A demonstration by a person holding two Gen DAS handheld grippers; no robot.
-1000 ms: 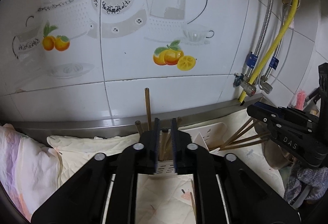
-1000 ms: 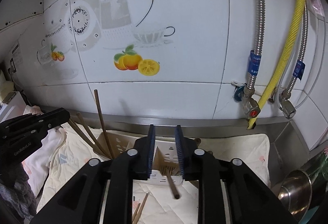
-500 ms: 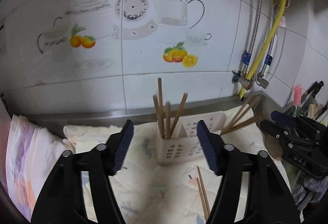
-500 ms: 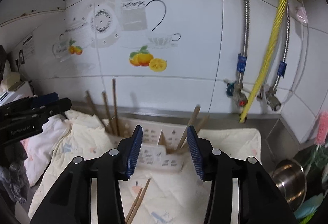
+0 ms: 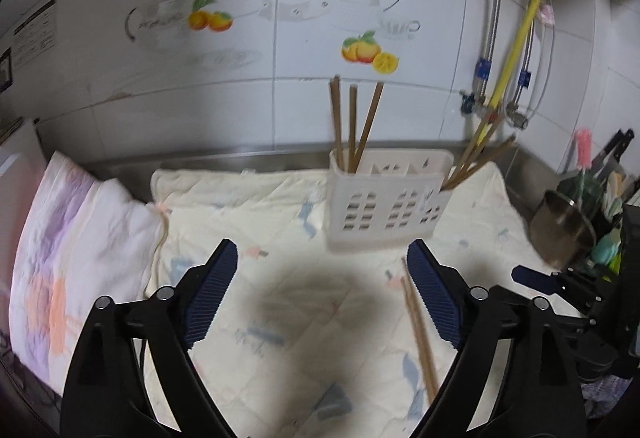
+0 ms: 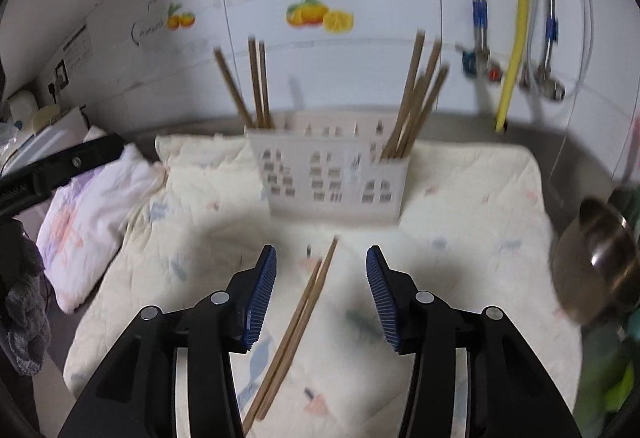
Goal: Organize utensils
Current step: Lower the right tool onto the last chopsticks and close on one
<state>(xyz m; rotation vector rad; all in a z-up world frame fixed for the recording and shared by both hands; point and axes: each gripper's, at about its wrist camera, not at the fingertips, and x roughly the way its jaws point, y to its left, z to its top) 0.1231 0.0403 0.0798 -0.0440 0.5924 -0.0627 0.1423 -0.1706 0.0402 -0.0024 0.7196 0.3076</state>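
Two chopsticks (image 6: 298,330) lie on the cloth (image 6: 460,205) before the holder (image 6: 332,177), between our right gripper (image 6: 321,292) fingers, half-open; left gripper (image 5: 322,288) is opening wide, empty. We should lower gently and close around both sticks together.

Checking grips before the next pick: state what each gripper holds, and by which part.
Nothing is held. The left gripper is opening over bare quilt; the right gripper stands open above the loose chopsticks, pads clear of them.
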